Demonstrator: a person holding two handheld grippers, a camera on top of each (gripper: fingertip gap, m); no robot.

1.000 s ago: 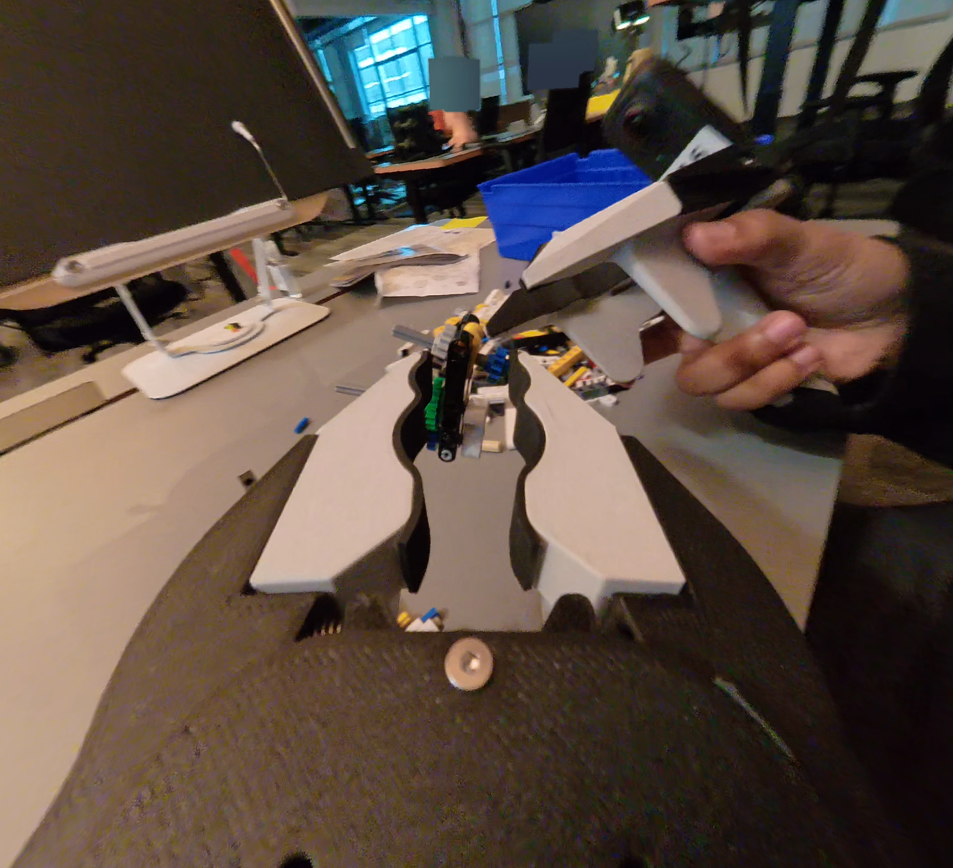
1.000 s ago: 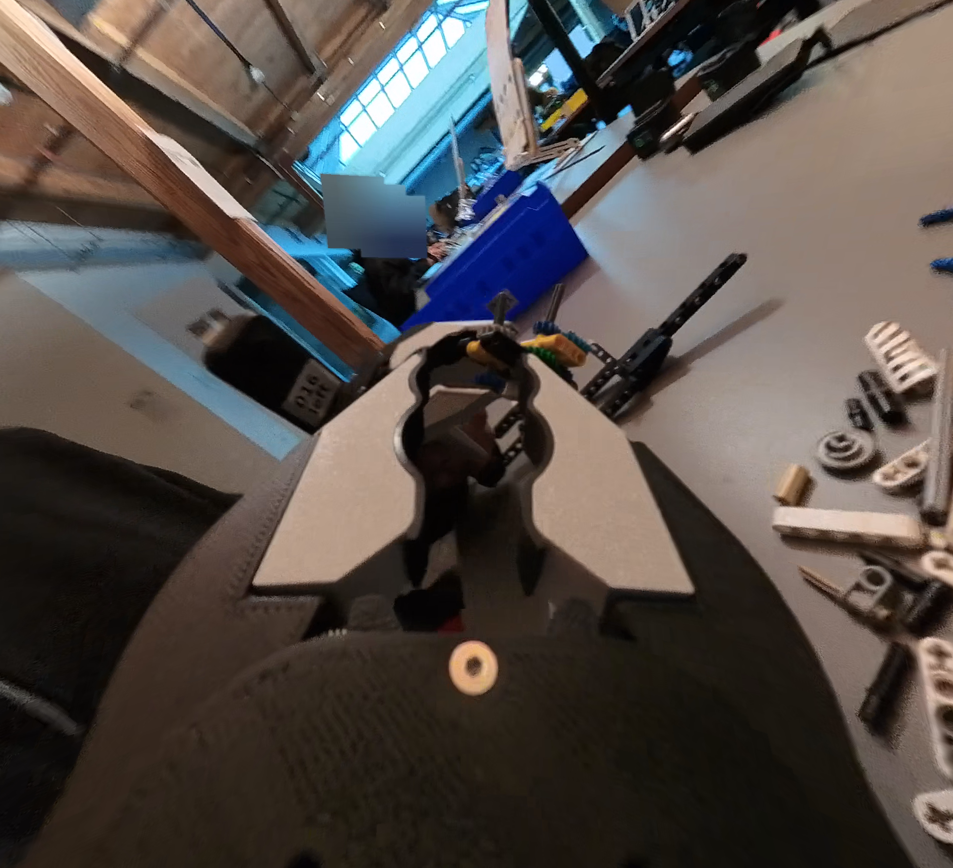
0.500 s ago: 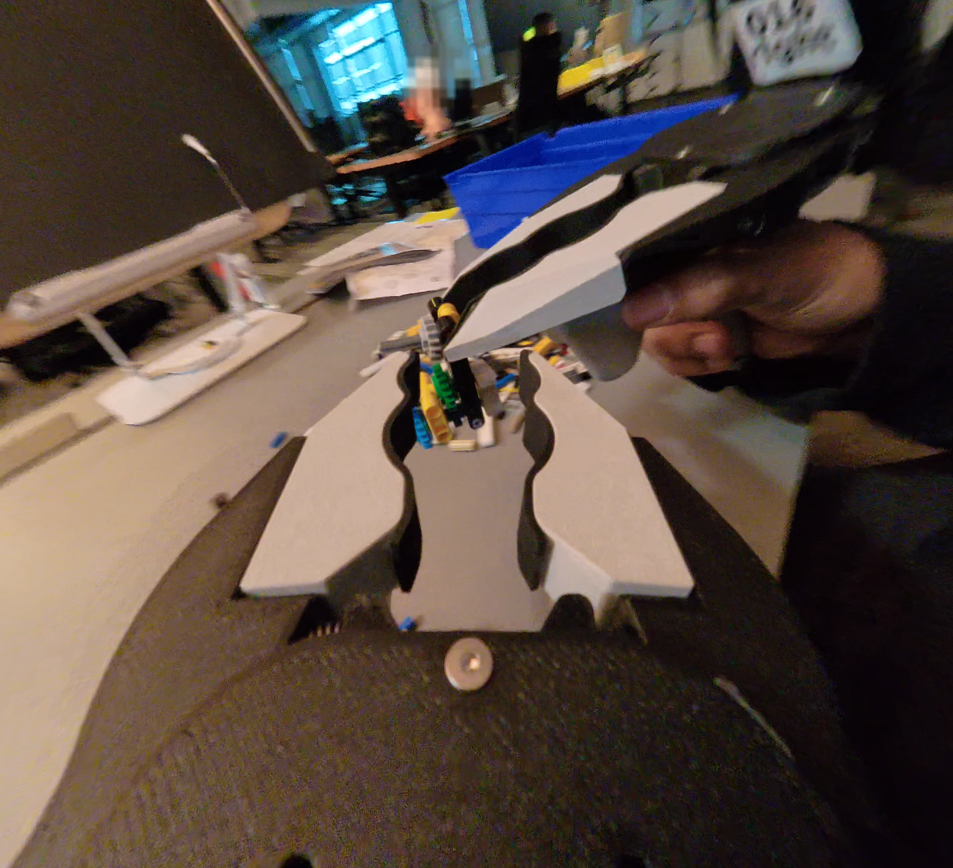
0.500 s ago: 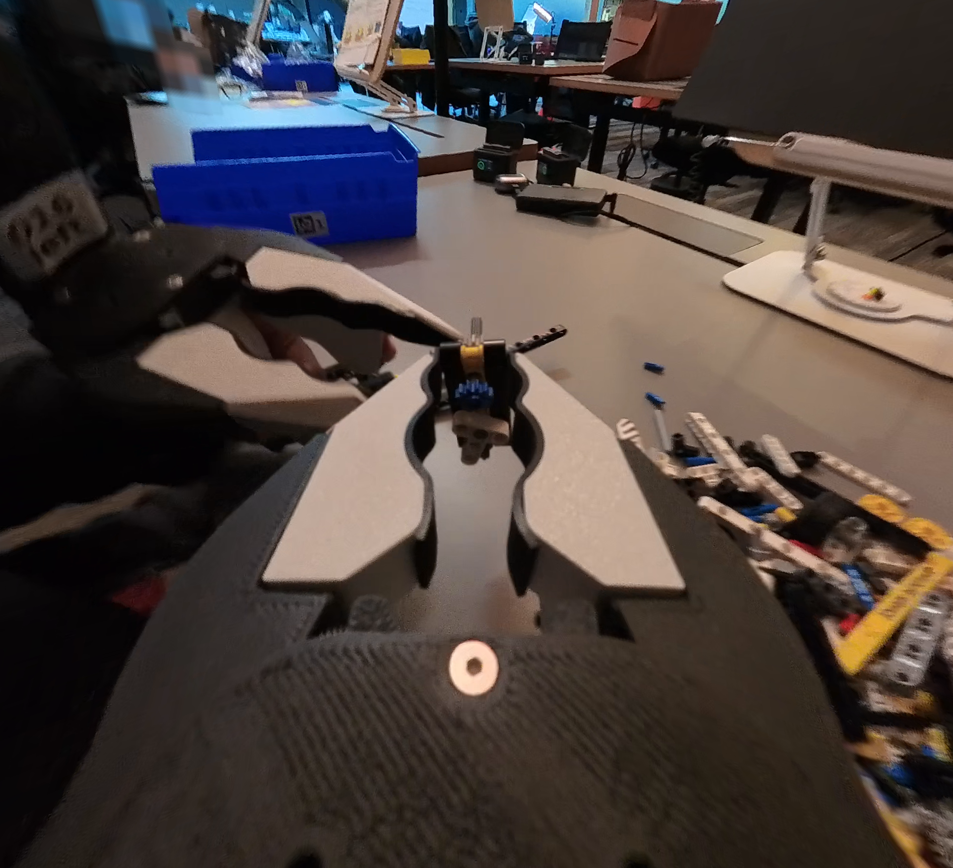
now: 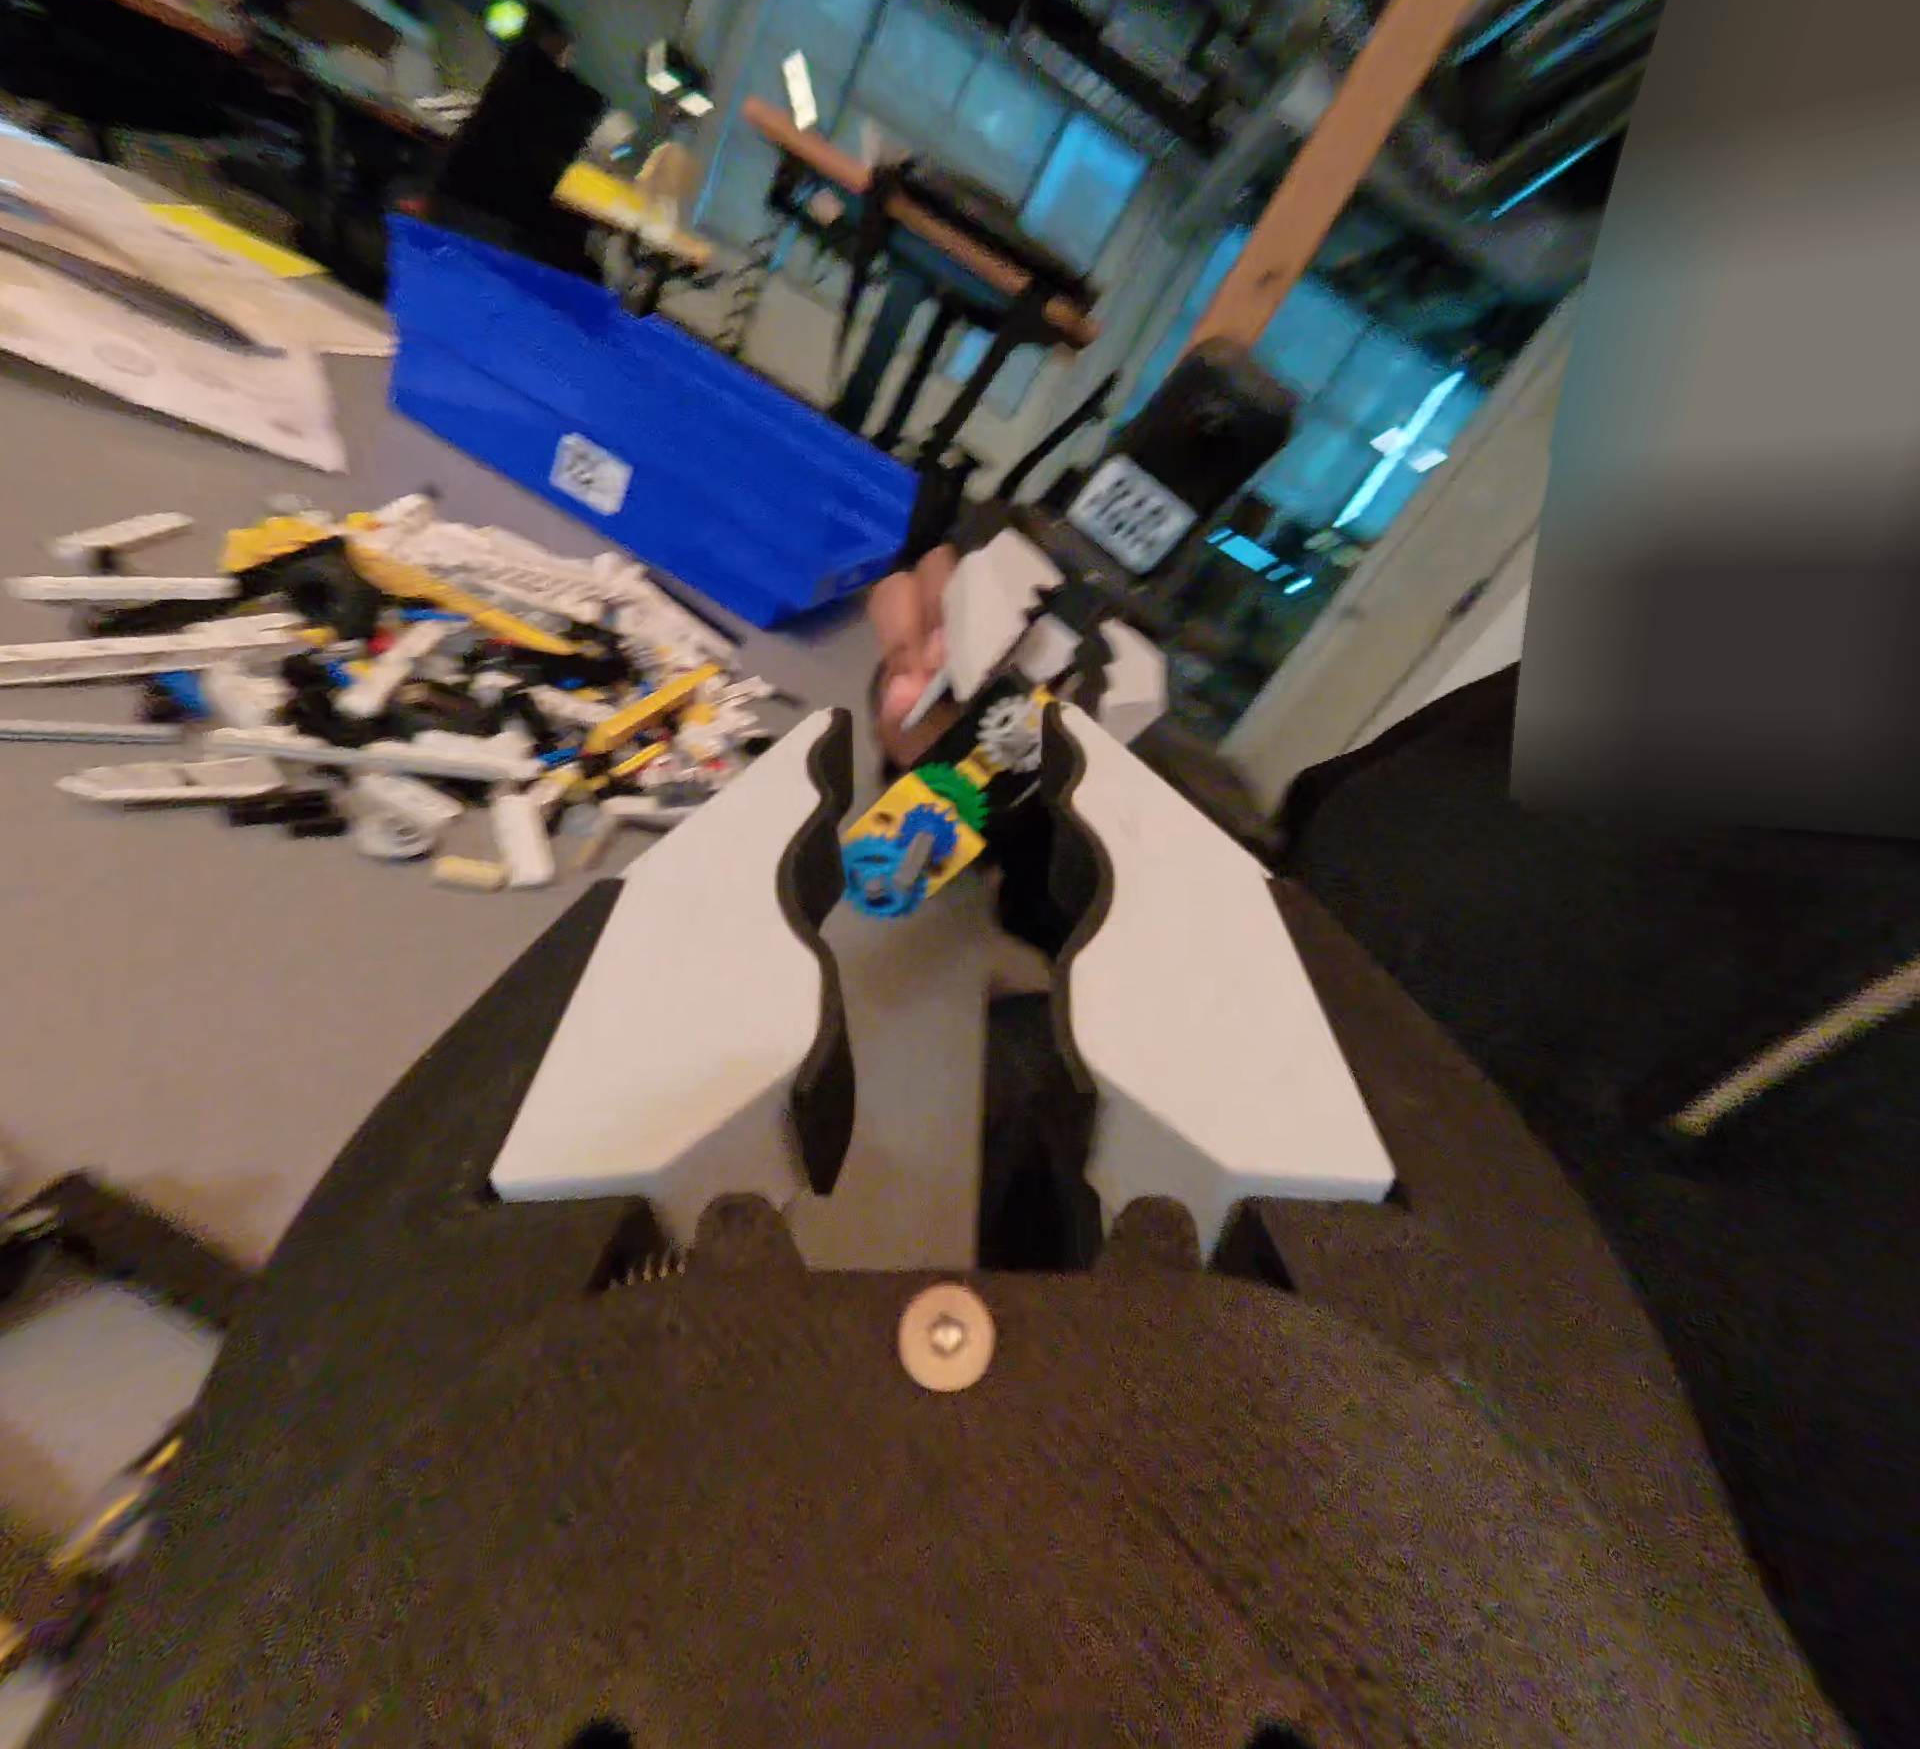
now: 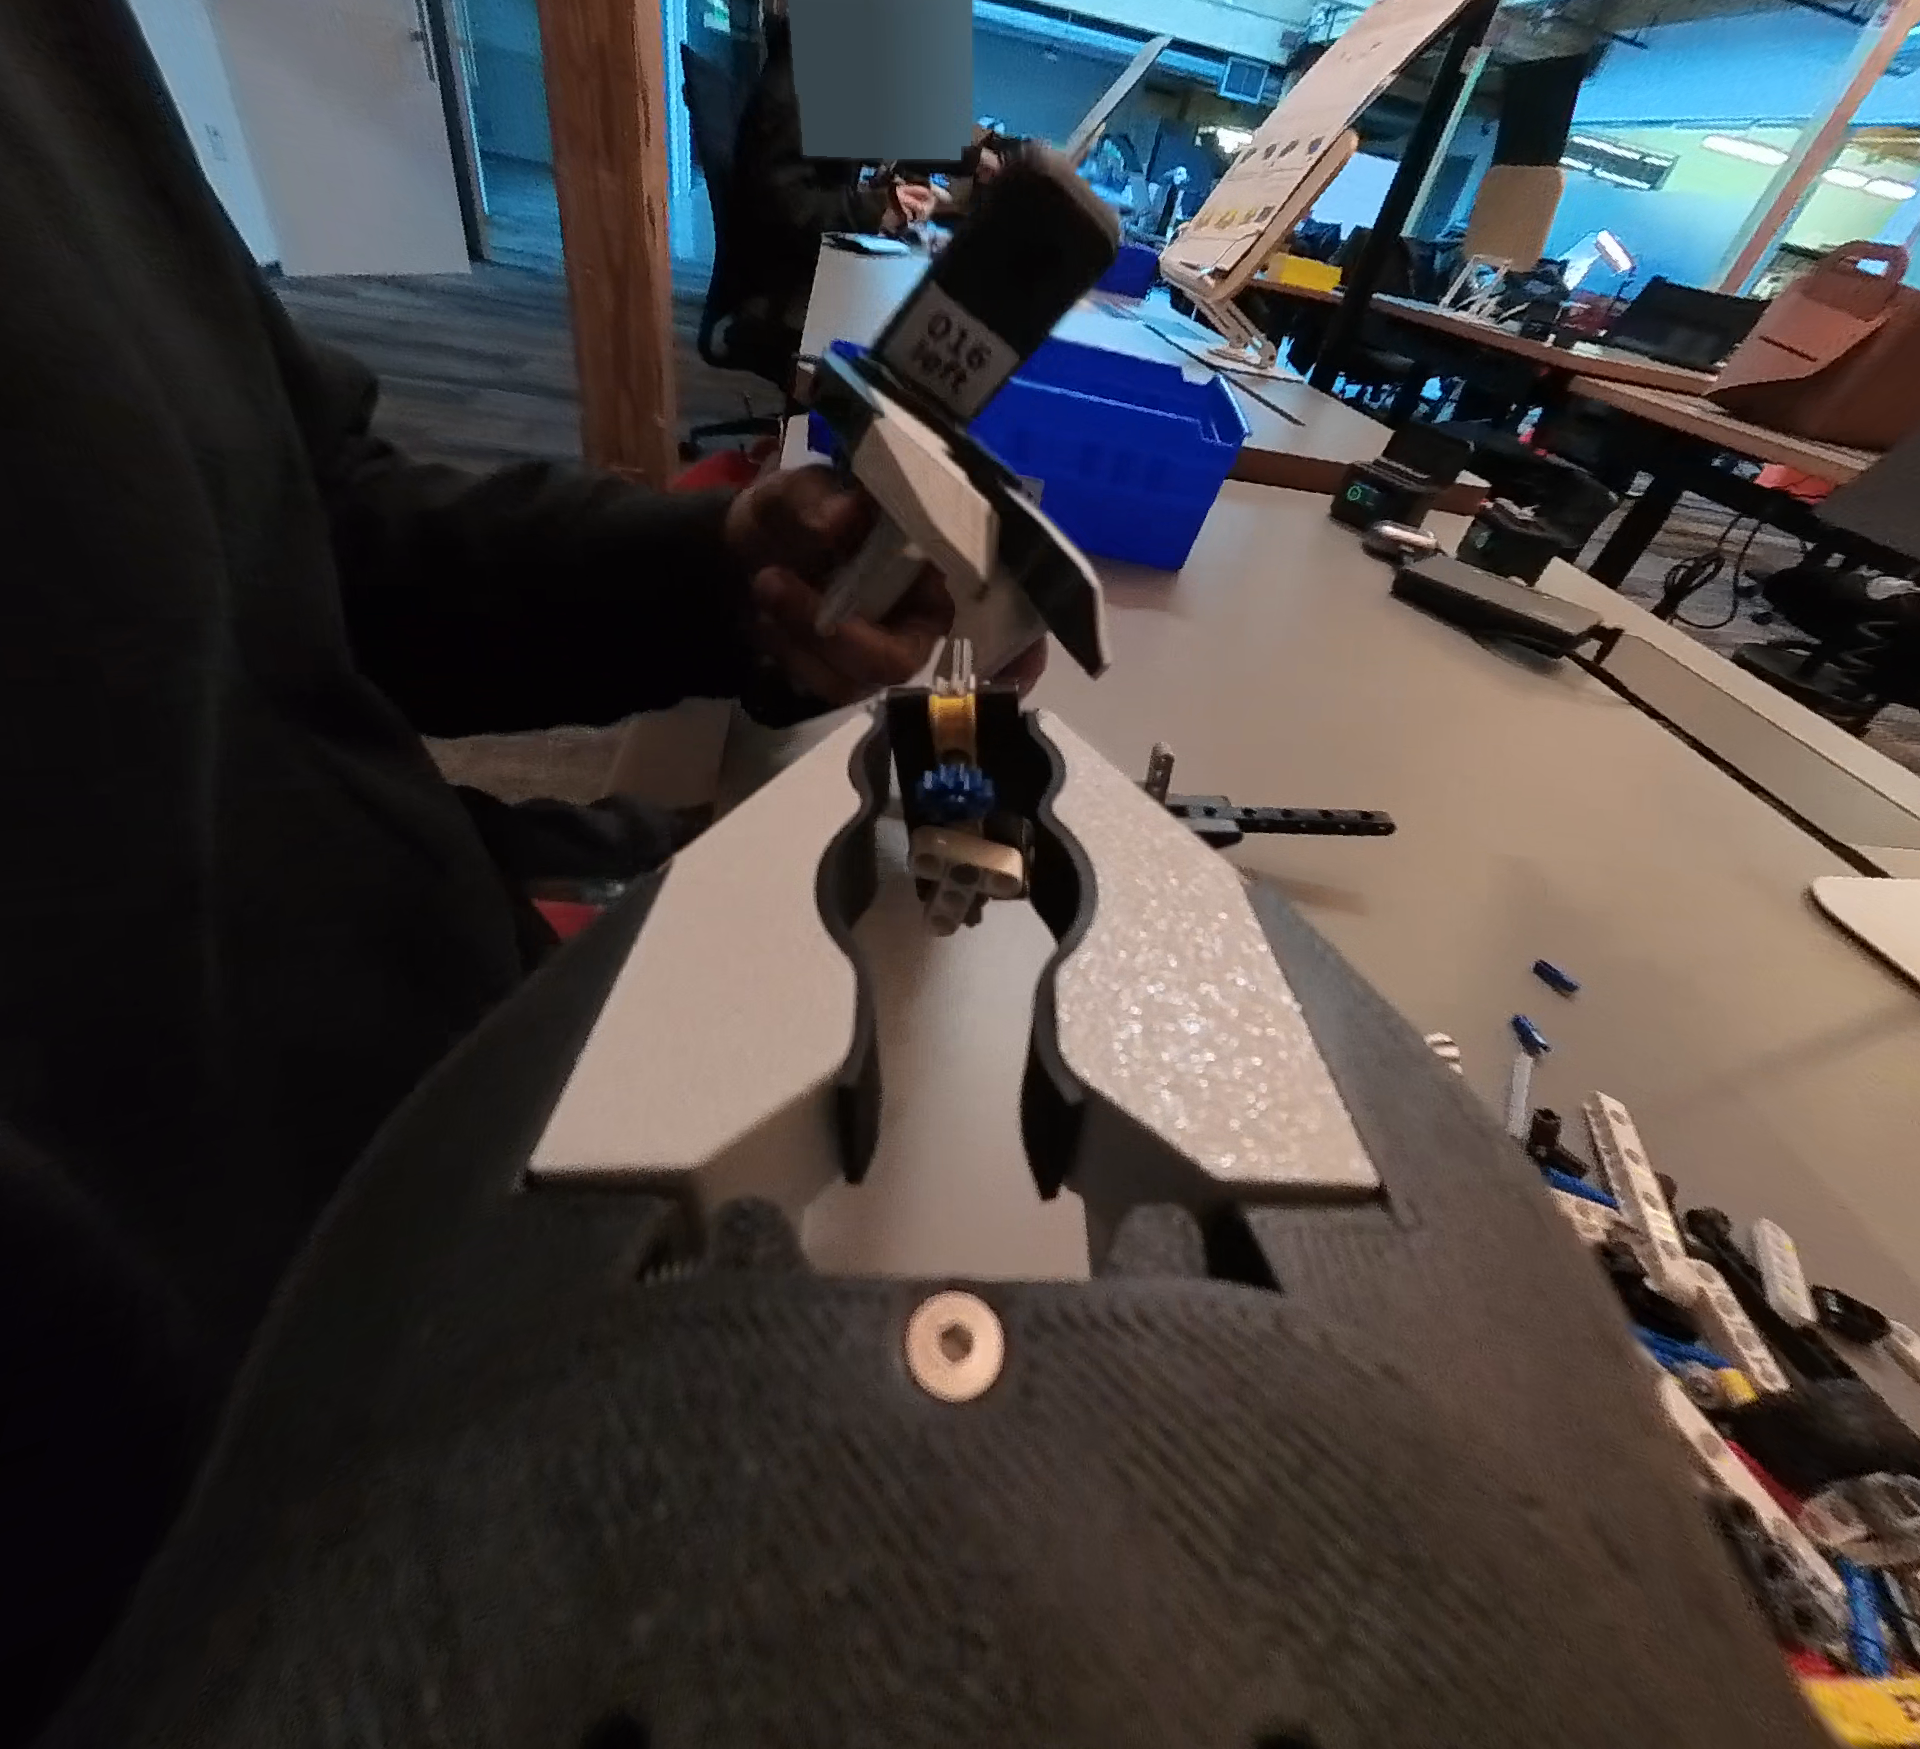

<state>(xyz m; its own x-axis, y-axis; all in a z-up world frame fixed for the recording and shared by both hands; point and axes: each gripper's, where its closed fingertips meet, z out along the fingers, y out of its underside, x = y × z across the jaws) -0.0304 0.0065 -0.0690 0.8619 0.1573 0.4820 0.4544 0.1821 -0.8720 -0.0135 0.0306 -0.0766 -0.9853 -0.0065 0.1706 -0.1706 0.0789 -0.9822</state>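
Tool pads of the right tool (image 6: 956,743) pinch a small gear assembly (image 6: 961,806) of black, yellow and blue pieces above the grey worktop (image 6: 1403,764). Left tool (image 5: 945,764) stands spread around that assembly's geared end (image 5: 914,842), apart from the loose parts pile (image 5: 395,660).

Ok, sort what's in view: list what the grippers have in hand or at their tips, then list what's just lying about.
In hand:
- right gripper, shut on the gear assembly
- left gripper, open, close to that assembly

Lying about:
- pile of building pieces
- blue bin
- black beam
- paper sheets
- table
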